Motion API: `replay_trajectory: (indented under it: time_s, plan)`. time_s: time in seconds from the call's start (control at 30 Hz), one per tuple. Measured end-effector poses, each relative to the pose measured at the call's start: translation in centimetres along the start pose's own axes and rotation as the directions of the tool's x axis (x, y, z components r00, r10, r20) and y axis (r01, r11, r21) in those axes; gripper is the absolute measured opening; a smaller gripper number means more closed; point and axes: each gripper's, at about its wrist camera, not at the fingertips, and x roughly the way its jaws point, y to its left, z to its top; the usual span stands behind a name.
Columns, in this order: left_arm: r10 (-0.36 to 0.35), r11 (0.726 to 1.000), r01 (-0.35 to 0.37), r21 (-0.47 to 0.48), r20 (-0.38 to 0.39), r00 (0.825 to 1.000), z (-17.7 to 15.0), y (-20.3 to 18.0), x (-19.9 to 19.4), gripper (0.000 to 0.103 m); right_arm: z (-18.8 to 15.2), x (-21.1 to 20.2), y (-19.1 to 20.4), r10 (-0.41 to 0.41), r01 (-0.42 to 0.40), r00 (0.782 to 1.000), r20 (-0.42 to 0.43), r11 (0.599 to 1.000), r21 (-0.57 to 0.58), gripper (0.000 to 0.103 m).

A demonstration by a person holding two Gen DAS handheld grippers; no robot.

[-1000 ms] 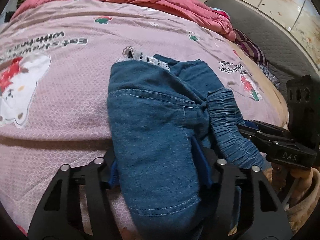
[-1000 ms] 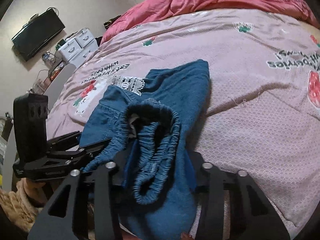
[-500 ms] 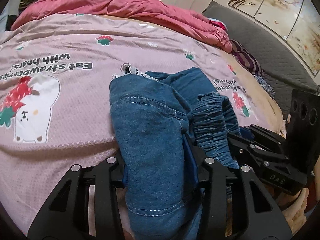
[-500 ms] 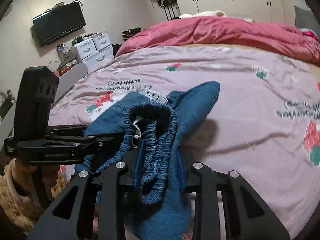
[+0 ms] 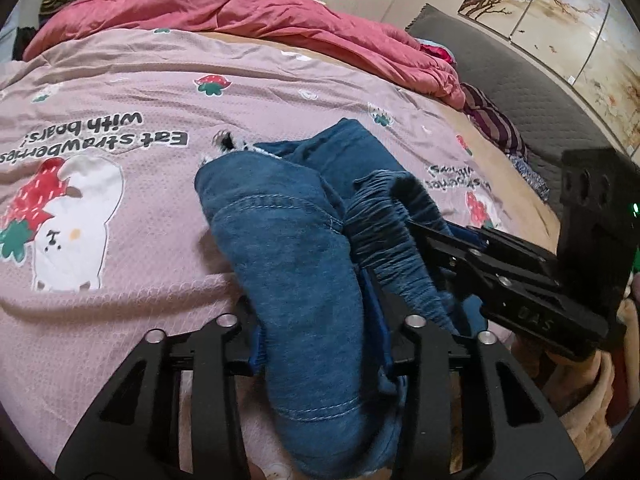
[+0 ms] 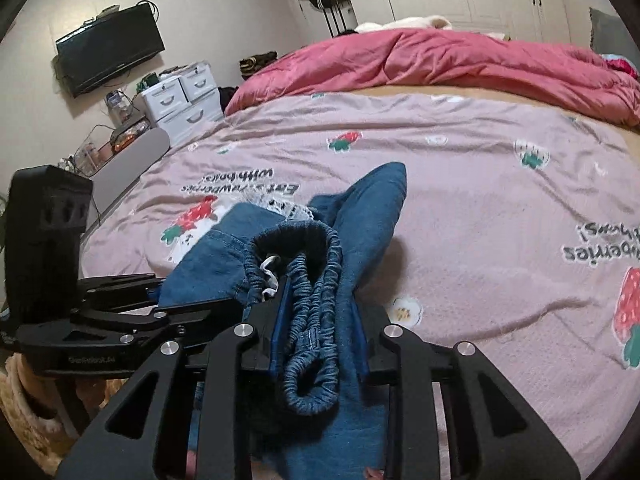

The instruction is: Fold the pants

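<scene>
Already bunched into a rough bundle, blue pants (image 5: 296, 264) lying on the pink bedspread (image 5: 132, 184), near edge lifted; no flat, squared fold yet, so smoothing and final folds probably remain. Left tool (image 5: 320, 344) clamped on the denim leg end, jaws just closed further. Right tool (image 6: 316, 332) pinched on the elastic waistband (image 6: 304, 280), jaws likewise narrowed. Compared with a second ago: bundle raised higher, tools closer together, lace hem barely visible.

Two wrist fisheyes, close, angled down across the bed (image 5: 120, 240) (side by side), sharing the pants (image 6: 360, 216)
</scene>
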Motion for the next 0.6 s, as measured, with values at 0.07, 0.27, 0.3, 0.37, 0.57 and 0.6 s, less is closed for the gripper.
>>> replay_trajectory:
  time_s: [0.07, 0.27, 0.3, 0.37, 0.57, 0.6]
  plan:
    - [0.0, 1.0, 0.0, 0.0, -0.011, 1.0, -0.9, 0.1, -0.1, 0.025, -0.6, 0.2, -0.1, 0.006, -0.005, 1.0, -0.019, 1.0, 0.01, 0.025]
    - [-0.014, 1.0, 0.014, -0.027, -0.002, 1.0, -2.3, 0.1, -1.8, 0.021, -2.1, -1.7, 0.4, 0.033, -0.034, 0.999, 0.01, 0.999, 0.017, 0.024]
    - [-0.016, 1.0, 0.016, -0.022, 0.003, 1.0, -2.4, -0.1, -2.1, 0.02, -2.5, -2.3, 0.7, 0.037, -0.037, 0.999, 0.024, 0.999, 0.013, 0.023]
    - [-0.012, 1.0, 0.012, -0.006, 0.025, 1.0, -2.6, -0.7, -3.2, 0.02, -2.7, -3.1, 1.2, 0.044, -0.045, 0.998, 0.048, 0.999, 0.007, 0.023]
    - [0.013, 0.999, -0.016, 0.036, 0.084, 0.996, -0.5, -2.0, -4.8, 0.02, -1.5, -5.4, 1.6, 0.062, -0.061, 0.99, 0.125, 0.998, -0.014, 0.023]
    - [0.013, 0.999, -0.016, 0.038, 0.089, 0.996, 0.0, -2.1, -4.8, 0.02, -0.9, -5.5, 1.6, 0.051, -0.049, 0.99, 0.13, 0.999, -0.015, 0.023]
